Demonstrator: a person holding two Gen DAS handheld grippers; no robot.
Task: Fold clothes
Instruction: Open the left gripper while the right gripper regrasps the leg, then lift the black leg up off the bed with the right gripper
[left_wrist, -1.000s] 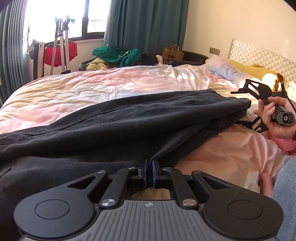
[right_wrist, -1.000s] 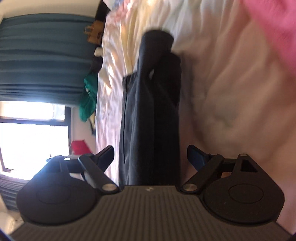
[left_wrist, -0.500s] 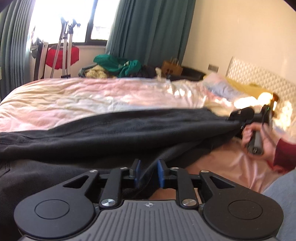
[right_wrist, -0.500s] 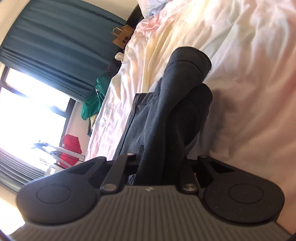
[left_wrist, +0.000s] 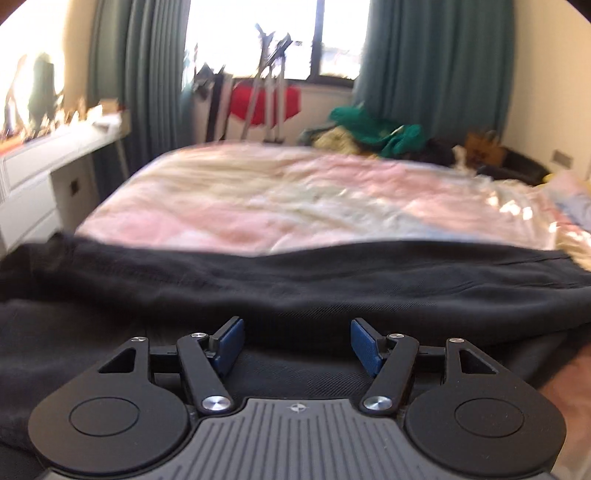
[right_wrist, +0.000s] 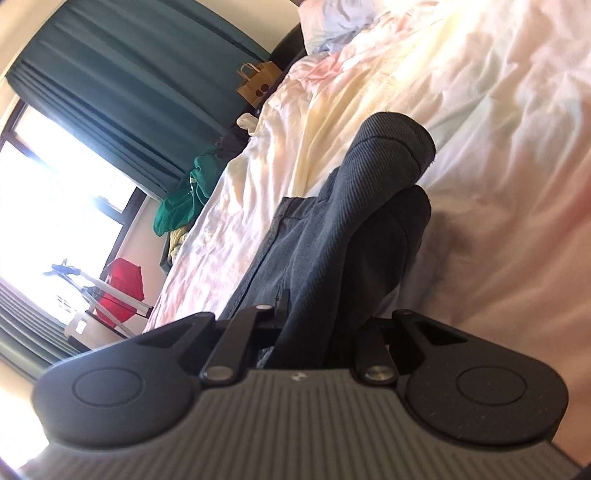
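Observation:
A dark grey pair of trousers (left_wrist: 295, 280) lies folded lengthwise across the near side of the bed. My left gripper (left_wrist: 297, 341) hovers just above the cloth, its jaws opening, with blue pads (left_wrist: 229, 341) apart and no cloth pinched between them. In the right wrist view the same dark trousers (right_wrist: 354, 229) run away from the camera, the leg ends doubled over. My right gripper (right_wrist: 321, 332) is shut on the cloth, which bunches up between its fingers and hides the pads.
The bed (left_wrist: 295, 199) has a rumpled pink and cream duvet. A green garment pile (left_wrist: 380, 129) lies at the far side. A white desk (left_wrist: 44, 162) stands left of the bed. A red item on a rack (left_wrist: 264, 99) and teal curtains (left_wrist: 436, 62) stand by the window.
My left gripper let go of the trousers, opened wide and swung left. My right gripper closed on the trouser cloth, rolled and lifted slightly.

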